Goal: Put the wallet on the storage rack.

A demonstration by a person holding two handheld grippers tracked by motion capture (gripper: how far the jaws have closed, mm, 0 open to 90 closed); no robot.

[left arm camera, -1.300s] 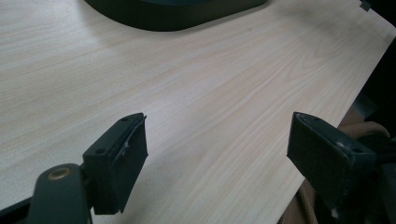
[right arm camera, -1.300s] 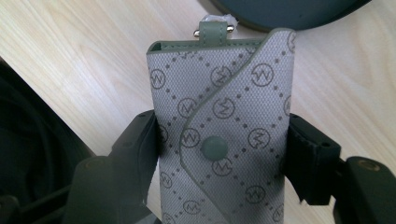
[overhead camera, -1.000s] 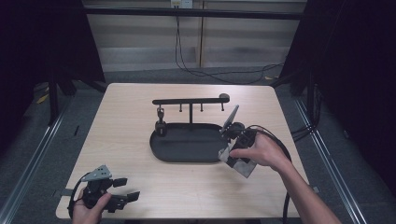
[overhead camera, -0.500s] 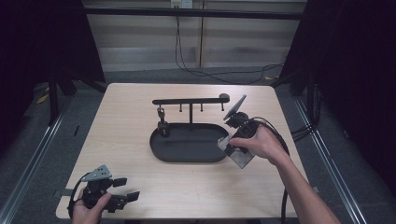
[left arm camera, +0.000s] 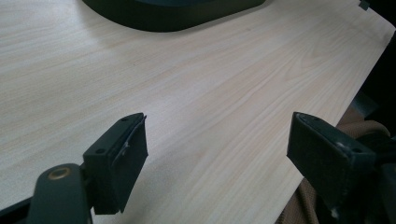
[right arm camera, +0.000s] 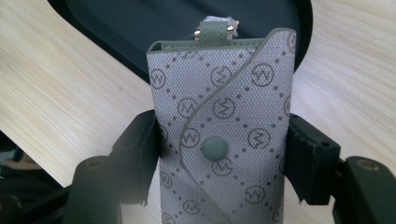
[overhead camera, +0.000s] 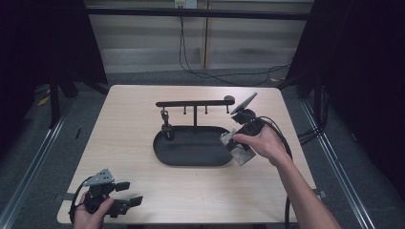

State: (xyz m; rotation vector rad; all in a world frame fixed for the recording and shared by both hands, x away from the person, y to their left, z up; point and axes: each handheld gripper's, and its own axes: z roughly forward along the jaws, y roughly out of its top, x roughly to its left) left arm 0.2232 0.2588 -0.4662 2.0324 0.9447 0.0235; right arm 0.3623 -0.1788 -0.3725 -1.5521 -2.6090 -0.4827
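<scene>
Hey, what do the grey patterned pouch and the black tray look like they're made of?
The pouch looks like coated canvas or faux leather: fine woven grain, printed monograms, a matte snap. The tray looks like matte black metal or plastic; its smooth, dull surface leaves that open.

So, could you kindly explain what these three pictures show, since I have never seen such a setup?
A person sits at a wooden table holding a hand-operated two-jaw gripper in each hand. The high view looks down from above; the other two come from cameras riding on each gripper. On the table stands a black oval tray with a hook rack. The right gripper clamps a grey patterned key pouch over the tray's right end. The left gripper rests open at the near left corner.
</scene>
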